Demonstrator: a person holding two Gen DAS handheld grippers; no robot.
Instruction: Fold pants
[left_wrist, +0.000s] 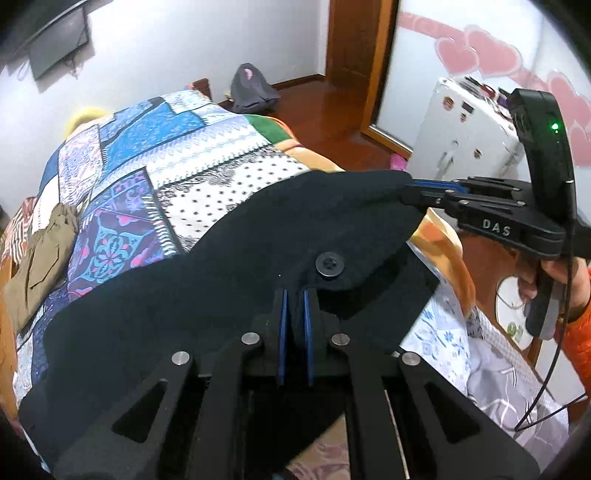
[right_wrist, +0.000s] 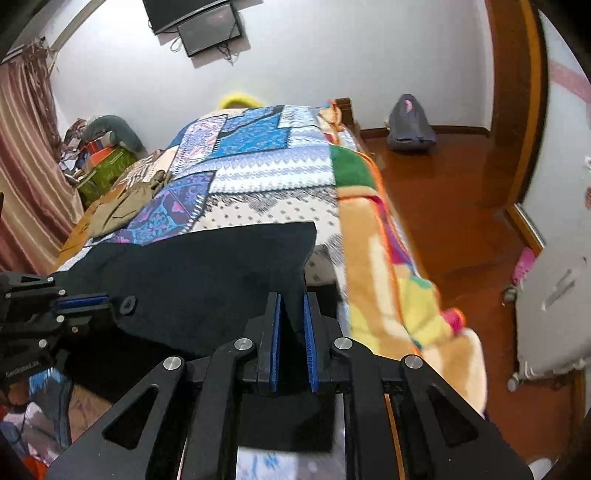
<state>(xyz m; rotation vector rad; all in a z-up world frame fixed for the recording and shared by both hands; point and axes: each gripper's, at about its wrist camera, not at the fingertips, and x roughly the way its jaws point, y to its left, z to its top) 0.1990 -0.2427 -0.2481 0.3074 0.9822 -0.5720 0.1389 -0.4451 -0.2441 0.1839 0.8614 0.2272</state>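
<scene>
Black pants (left_wrist: 207, 266) hang stretched over the patchwork bedspread (left_wrist: 207, 155), held up at the waistband, with a black button (left_wrist: 330, 264) showing. My left gripper (left_wrist: 294, 295) is shut on the waistband beside the button. My right gripper (left_wrist: 410, 188) is shut on the waistband's far right corner. In the right wrist view the pants (right_wrist: 207, 273) spread forward over the bedspread (right_wrist: 266, 173), my right gripper (right_wrist: 292, 299) pinches their edge, and my left gripper (right_wrist: 107, 302) grips them at the left by the button (right_wrist: 128, 304).
Khaki folded pants (left_wrist: 40, 258) lie at the bed's left side, also in the right wrist view (right_wrist: 125, 206). An orange blanket (right_wrist: 399, 288) drapes the bed's right edge. A grey backpack (right_wrist: 410, 125) sits on the wooden floor. A white suitcase (left_wrist: 465, 129) stands right.
</scene>
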